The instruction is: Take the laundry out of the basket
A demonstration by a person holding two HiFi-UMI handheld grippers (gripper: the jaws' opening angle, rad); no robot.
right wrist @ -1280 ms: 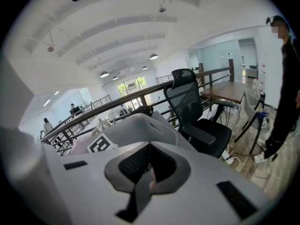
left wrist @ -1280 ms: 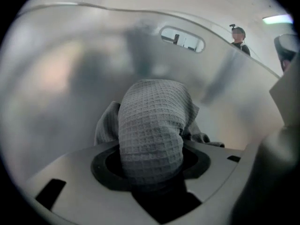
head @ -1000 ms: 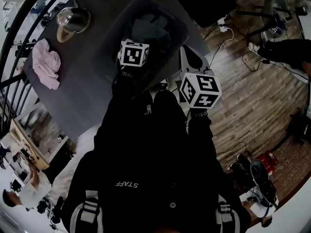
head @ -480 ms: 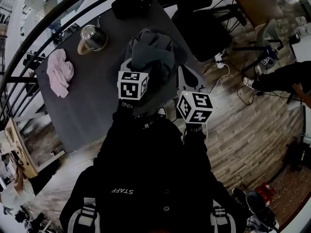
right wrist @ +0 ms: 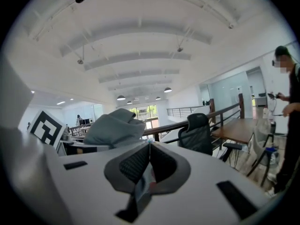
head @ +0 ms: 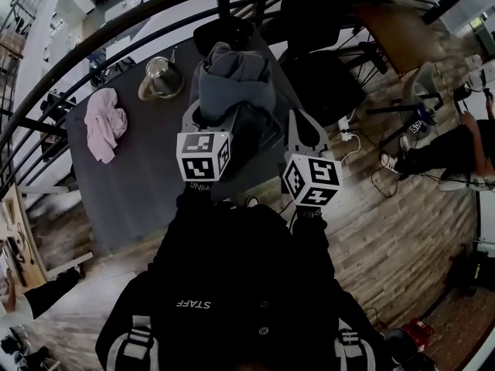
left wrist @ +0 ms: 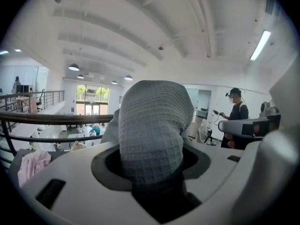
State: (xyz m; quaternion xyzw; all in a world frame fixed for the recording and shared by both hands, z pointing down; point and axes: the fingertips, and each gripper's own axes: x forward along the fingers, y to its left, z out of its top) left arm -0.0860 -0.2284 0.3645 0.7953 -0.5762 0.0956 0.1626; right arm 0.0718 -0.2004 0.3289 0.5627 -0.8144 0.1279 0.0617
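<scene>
Grey table [head: 147,168] bears pink cloth [head: 104,122], metal pot [head: 161,77].

head overhead; all seemingly share laundry [head: 232,83]

The garment [left wrist: 151,130] is grey with a waffle pattern. A pink cloth [head: 104,122] lies on the dark grey desk [head: 147,184]. The floor [head: 402,230] is brown wood.

"STAFF", upside down, on black jacket [head: 232,273]
</scene>
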